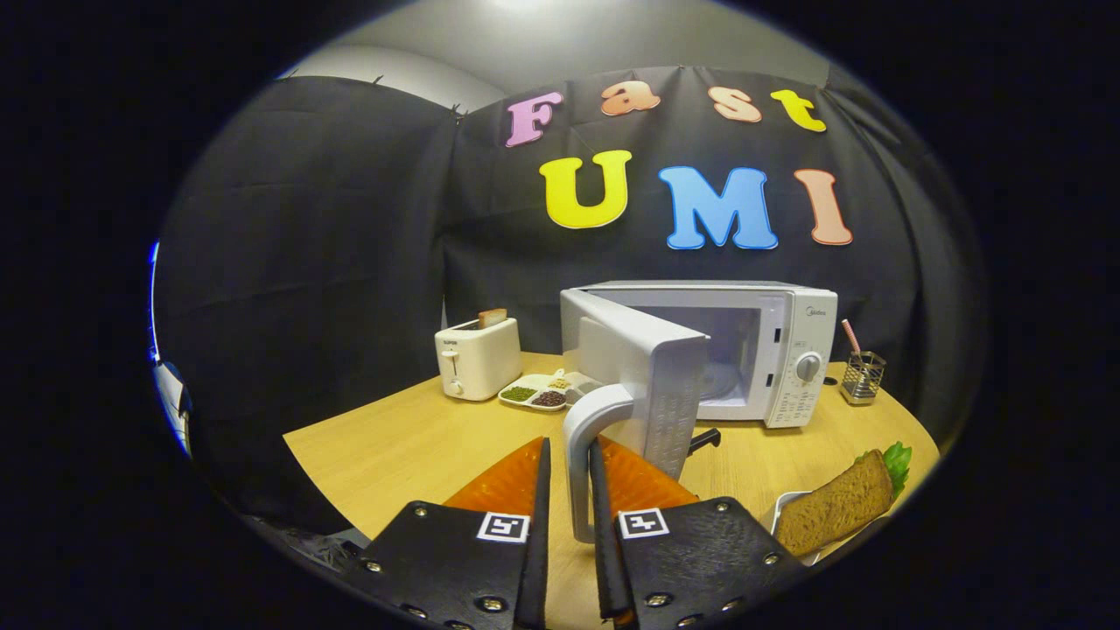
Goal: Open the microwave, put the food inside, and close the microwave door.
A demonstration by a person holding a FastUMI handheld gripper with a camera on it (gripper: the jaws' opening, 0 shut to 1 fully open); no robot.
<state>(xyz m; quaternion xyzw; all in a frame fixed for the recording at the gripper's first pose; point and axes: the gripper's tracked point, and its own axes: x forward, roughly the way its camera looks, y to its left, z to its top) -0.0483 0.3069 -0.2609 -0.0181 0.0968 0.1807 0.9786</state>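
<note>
The white microwave [792, 350] stands at the back of the wooden table [411, 446]. Its door [643, 367] is swung wide open towards me, and the cavity with its glass turntable [722, 381] shows. The door's curved handle [579, 464] runs down between my fingers. My gripper [569, 442] is narrowly open around it: the right finger lies against the handle, and a thin gap shows beside the left finger. The food, a brown-bread sandwich with lettuce [836, 512], lies on a white plate [785, 503] just right of my fingers.
A white toaster [477, 359] with a slice in it stands left of the microwave. A divided dish of beans and seeds [535, 394] lies beside it. A wire holder with a straw [862, 376] stands right of the microwave. A small dark object [705, 439] lies behind the door.
</note>
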